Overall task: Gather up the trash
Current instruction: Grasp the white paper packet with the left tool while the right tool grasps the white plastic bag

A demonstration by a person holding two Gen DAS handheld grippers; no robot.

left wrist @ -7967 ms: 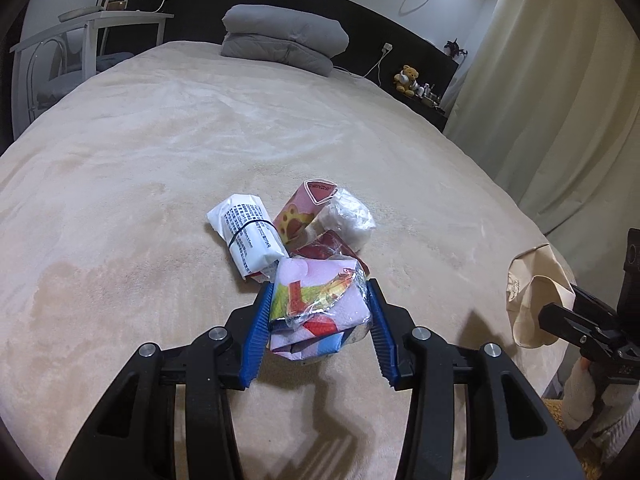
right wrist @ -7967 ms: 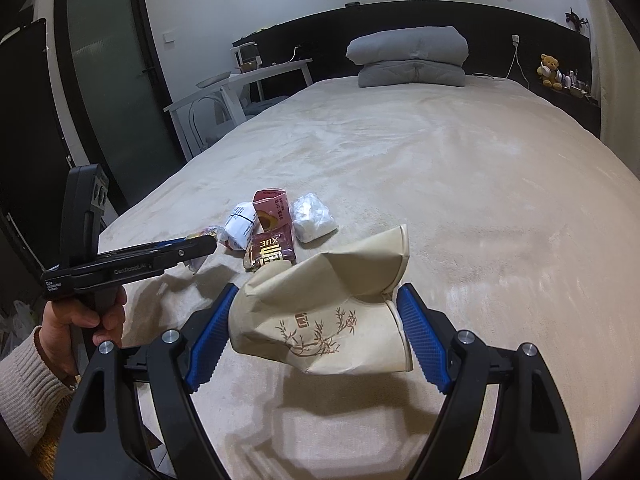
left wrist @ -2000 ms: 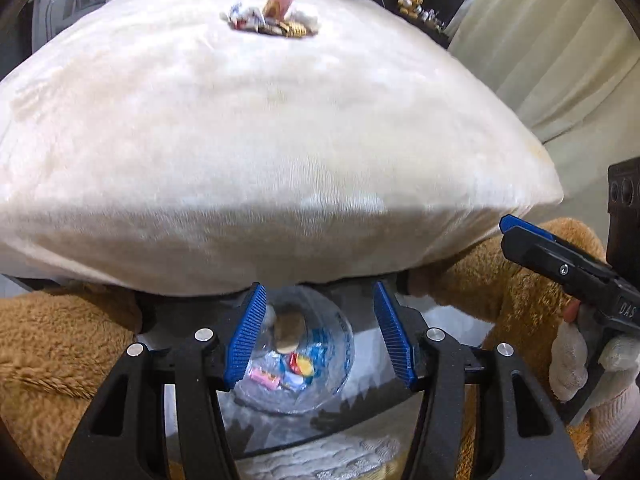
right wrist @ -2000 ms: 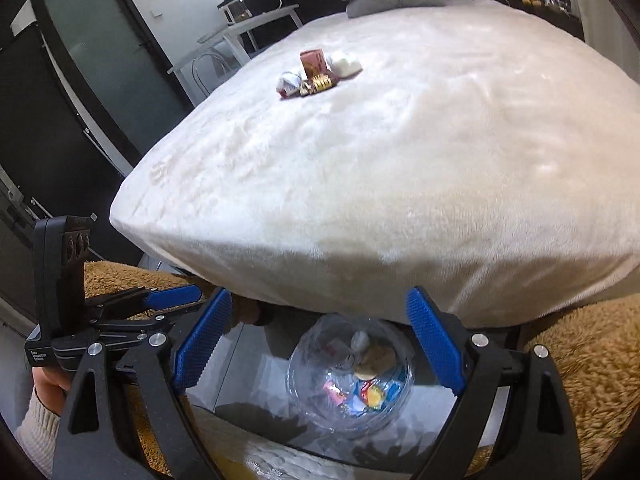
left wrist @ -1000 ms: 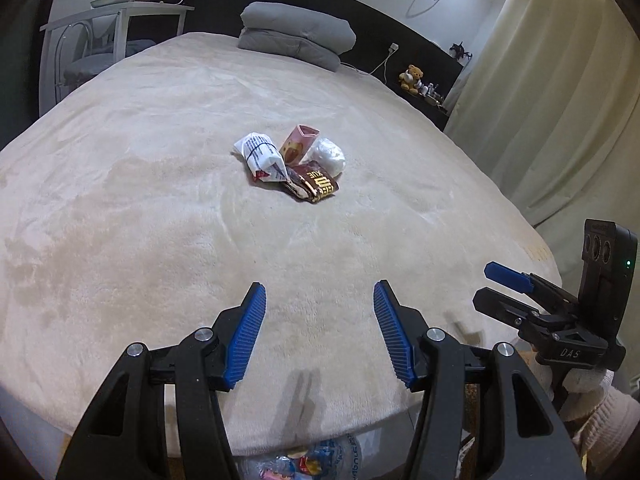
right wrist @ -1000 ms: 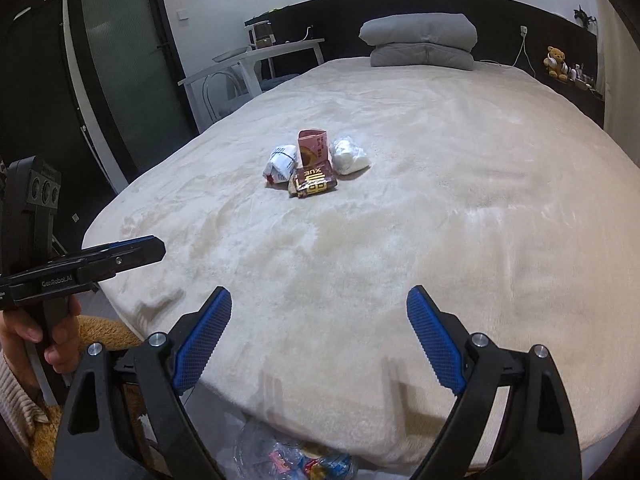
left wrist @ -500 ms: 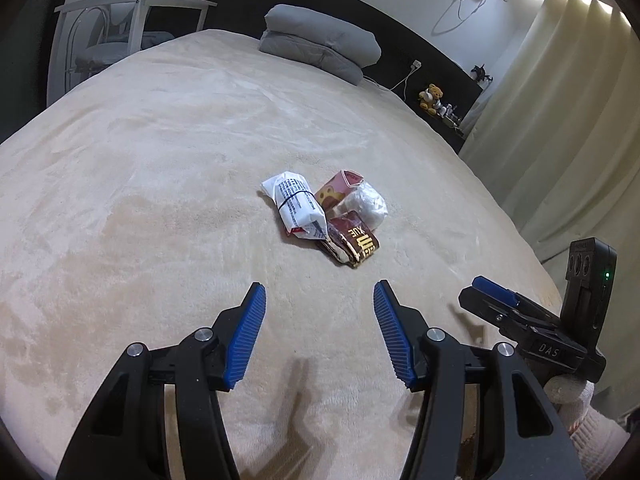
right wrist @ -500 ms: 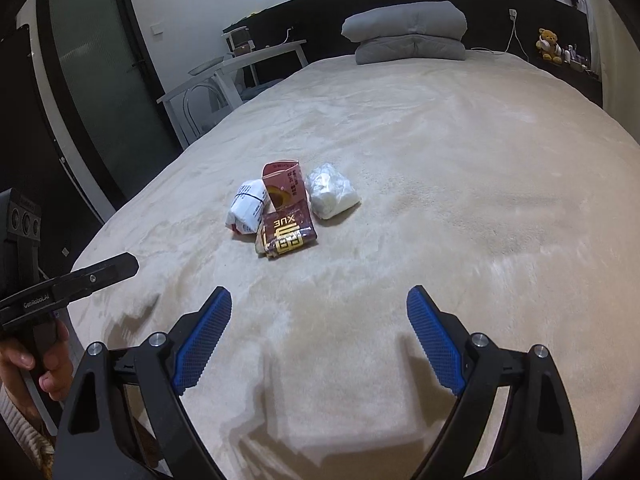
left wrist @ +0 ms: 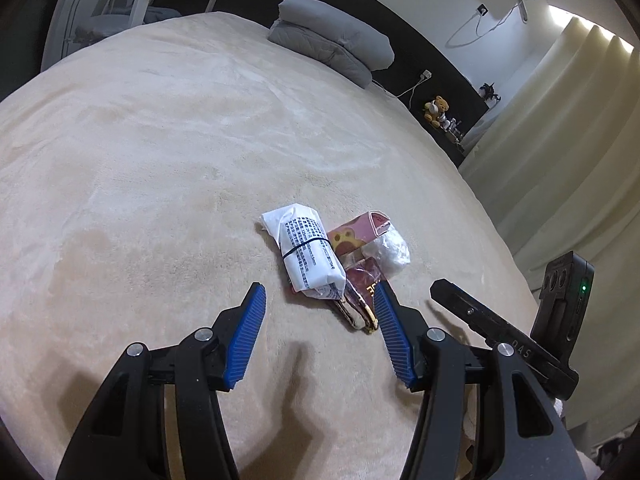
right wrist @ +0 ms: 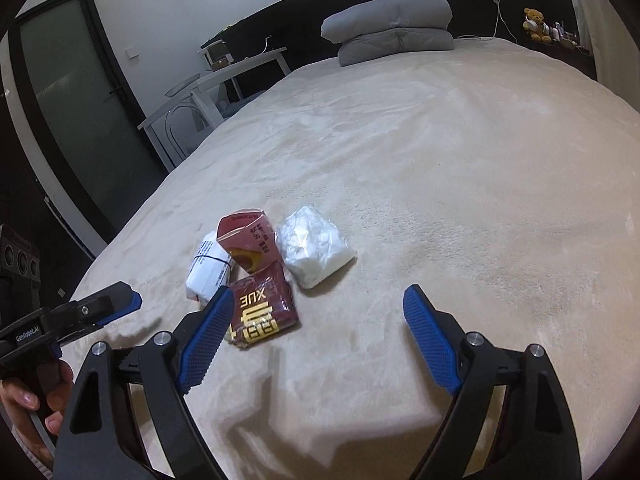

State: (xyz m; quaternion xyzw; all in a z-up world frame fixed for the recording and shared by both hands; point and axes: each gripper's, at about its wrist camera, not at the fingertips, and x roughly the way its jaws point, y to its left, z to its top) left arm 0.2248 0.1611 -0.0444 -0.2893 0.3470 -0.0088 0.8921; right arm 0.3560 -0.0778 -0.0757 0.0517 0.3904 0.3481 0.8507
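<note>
A small heap of trash lies on the beige bed [left wrist: 140, 160]: a white printed packet with a black band [left wrist: 310, 258] [right wrist: 208, 270], a pink carton [left wrist: 358, 234] [right wrist: 248, 242], a clear bag of white stuff [left wrist: 390, 248] [right wrist: 314, 246] and a dark red wrapper [left wrist: 362, 300] [right wrist: 262, 310]. My left gripper [left wrist: 318, 308] is open just short of the heap, nothing between its blue pads. My right gripper [right wrist: 318, 316] stands wide with its jaws closing slightly, empty, its left pad beside the red wrapper. Each gripper shows at the edge of the other's view.
Grey folded bedding [left wrist: 332, 50] [right wrist: 394, 26] lies at the head of the bed against a dark headboard. A white desk and chair [right wrist: 208, 92] stand at the left, cream curtains [left wrist: 560, 140] at the right. A small teddy bear [right wrist: 534, 24] sits on the bedside shelf.
Both grippers have moved forward over the bed toward the trash heap, which now sits much closer to the fingertips. The right jaws have narrowed a little.
</note>
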